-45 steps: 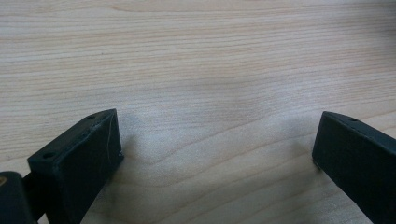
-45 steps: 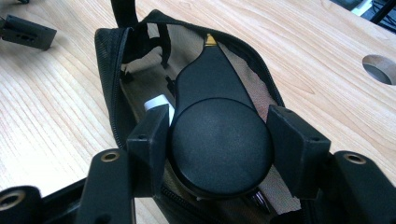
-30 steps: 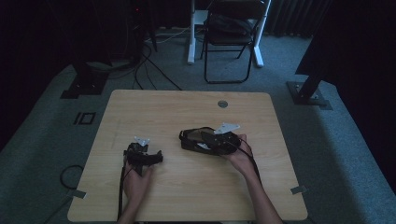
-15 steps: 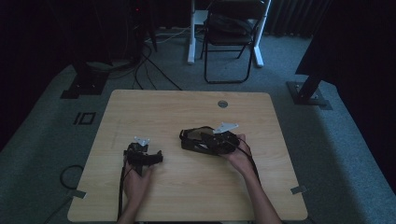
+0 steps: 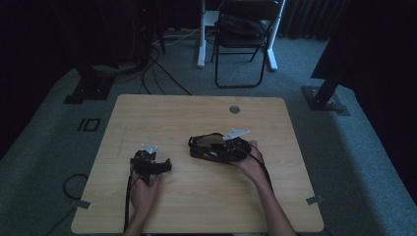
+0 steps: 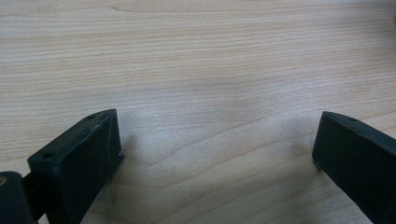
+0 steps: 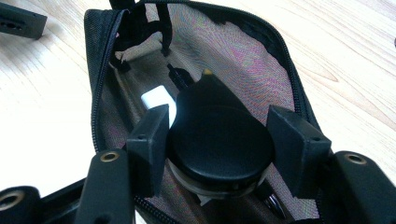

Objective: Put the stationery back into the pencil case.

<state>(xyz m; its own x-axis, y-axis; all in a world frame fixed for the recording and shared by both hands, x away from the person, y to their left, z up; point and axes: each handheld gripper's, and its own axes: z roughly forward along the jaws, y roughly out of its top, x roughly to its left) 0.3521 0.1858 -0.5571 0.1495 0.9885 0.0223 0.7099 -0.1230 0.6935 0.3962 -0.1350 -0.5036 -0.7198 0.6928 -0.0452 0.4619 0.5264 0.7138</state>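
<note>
An open black mesh pouch lies on the wooden table, right of centre. My right gripper reaches into its mouth, and its jaws are shut on a black, rounded, teardrop-shaped object inside. A small white item lies in the pouch beside it. In the high view the right gripper points left, into the pouch. My left gripper rests on the table to the left of the pouch. Its jaws stand wide open over bare wood, with nothing between them.
A round grommet hole sits near the table's far edge. Beyond the table are a folding chair, cables on the carpet and metal stand bases. One jaw of the left gripper lies beyond the pouch.
</note>
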